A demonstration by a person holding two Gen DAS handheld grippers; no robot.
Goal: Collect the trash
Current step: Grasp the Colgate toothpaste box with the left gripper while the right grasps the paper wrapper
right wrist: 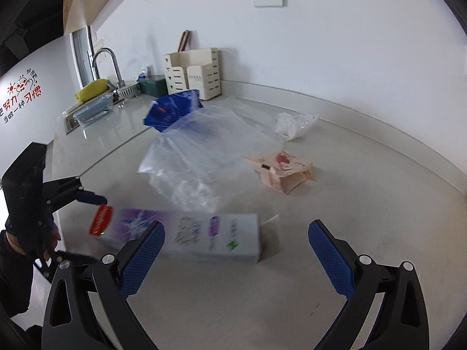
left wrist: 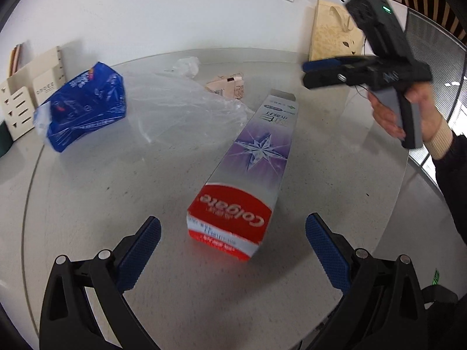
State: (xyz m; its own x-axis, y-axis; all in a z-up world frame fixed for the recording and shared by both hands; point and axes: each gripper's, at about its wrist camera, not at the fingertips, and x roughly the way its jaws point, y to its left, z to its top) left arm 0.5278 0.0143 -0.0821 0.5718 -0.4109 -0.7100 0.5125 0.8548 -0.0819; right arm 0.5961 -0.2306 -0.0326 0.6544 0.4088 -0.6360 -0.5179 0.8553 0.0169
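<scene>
Left gripper (left wrist: 233, 250) nearest the lens, jaws spread wide, empty, blue pads (left wrist: 140, 258) either side of the red end of the toothpaste box (left wrist: 248, 172). Box flat on the grey counter (left wrist: 116, 192), red end just ahead of the pads, not touching them; open flap end pointing away toward the wall. Clear bag (left wrist: 186, 108) spread flat just left of the box's far half, edge against or very near it. Blue wrapper (left wrist: 84, 105) well left of the box, past the bag. Pink packet (left wrist: 226, 86) beyond the box's far end, near it. Crumpled film (left wrist: 185, 65) farther back than the packet. Right gripper (left wrist: 316, 73) in the air right of the box's far end, held by a hand (left wrist: 391, 110) with a cream cuff; fingers look close together there, view blurred. Own camera settles it: right gripper (right wrist: 235, 250) with jaws wide apart, nothing held, box (right wrist: 186, 233) lying crosswise just ahead of the pads, left pad (right wrist: 143, 262) overlapping it in view, contact not clear. Left gripper (right wrist: 87, 197) visible at the box's red end. Organiser (right wrist: 194, 71) and sink (right wrist: 87, 113) well beyond the box, along the wall.
</scene>
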